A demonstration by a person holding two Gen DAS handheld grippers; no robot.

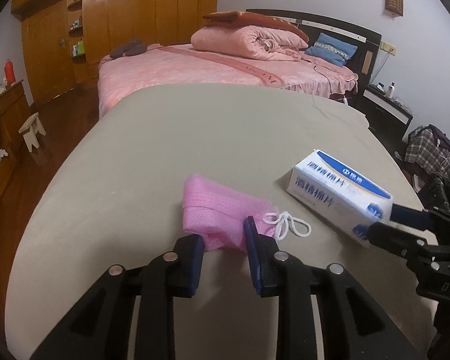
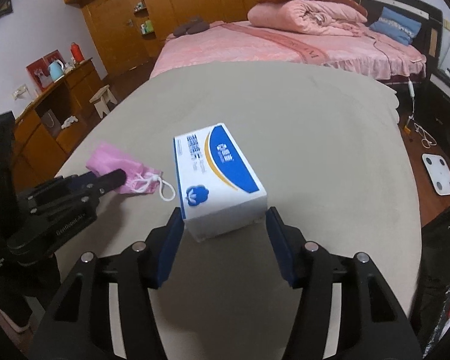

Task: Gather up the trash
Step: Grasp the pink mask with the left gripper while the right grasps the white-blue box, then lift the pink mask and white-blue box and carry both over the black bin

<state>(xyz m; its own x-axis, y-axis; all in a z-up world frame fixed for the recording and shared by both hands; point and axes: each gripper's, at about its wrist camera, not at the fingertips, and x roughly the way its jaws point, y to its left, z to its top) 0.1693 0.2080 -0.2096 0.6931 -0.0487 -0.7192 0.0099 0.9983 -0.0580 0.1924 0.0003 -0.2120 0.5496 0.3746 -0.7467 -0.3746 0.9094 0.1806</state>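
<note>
A pink mesh drawstring pouch [image 1: 222, 216] with a white cord lies on the beige table [image 1: 195, 138]. My left gripper [image 1: 225, 234] is open, its jaws on either side of the pouch's near end. A white and blue box [image 1: 339, 192] lies to the right. In the right wrist view the box [image 2: 219, 180] sits between the open jaws of my right gripper [image 2: 225, 225], near end just inside the fingertips. The pouch [image 2: 120, 168] and left gripper [image 2: 111, 180] show at the left there. My right gripper [image 1: 384, 225] shows at the box's end in the left wrist view.
A pink bed [image 1: 225, 66] with a rolled quilt stands beyond the table. Wooden wardrobes [image 1: 120, 15] line the back wall. A small stool [image 1: 31, 130] and a low cabinet stand at the left. A white scale [image 2: 439, 174] lies on the floor at the right.
</note>
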